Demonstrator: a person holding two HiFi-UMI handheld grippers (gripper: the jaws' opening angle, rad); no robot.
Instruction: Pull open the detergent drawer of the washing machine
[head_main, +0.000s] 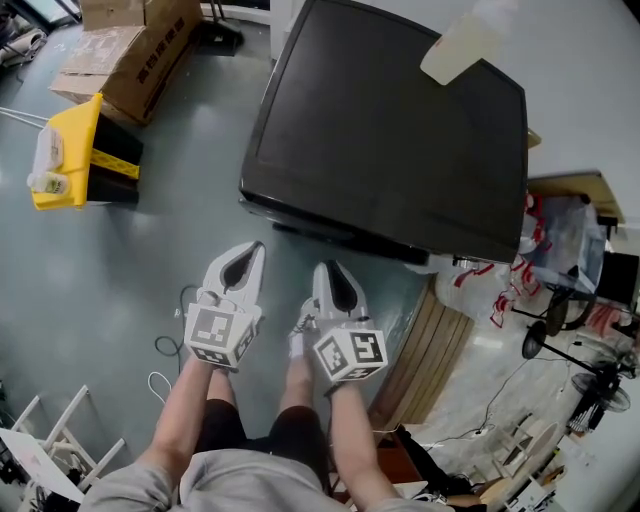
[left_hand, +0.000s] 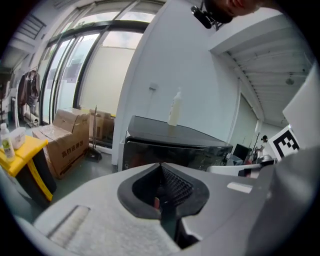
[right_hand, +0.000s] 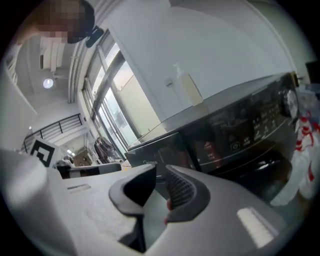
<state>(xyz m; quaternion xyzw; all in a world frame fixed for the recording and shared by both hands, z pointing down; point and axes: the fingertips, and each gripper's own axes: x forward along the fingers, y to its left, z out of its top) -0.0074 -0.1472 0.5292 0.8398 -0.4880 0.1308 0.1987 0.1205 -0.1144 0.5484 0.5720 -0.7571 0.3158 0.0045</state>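
The black washing machine (head_main: 390, 130) stands ahead of me with a pale bottle (head_main: 460, 45) on its lid. In the right gripper view its detergent drawer (right_hand: 162, 146) shows as the dark panel left of the lit control panel (right_hand: 250, 125), flush with the front. My left gripper (head_main: 245, 268) and right gripper (head_main: 335, 282) hang side by side over the floor, short of the machine's front and touching nothing. The left gripper (left_hand: 161, 166) has its jaws together and empty. On the right gripper (right_hand: 160, 171) the jaws stand a narrow slit apart with nothing between them.
A yellow bin (head_main: 70, 150) and cardboard boxes (head_main: 130, 50) stand on the floor to the left. Right of the machine are red-printed plastic bags (head_main: 500, 285), a slatted wooden board (head_main: 435, 345) and fan stands (head_main: 560, 330). A white rack (head_main: 50, 430) is at lower left.
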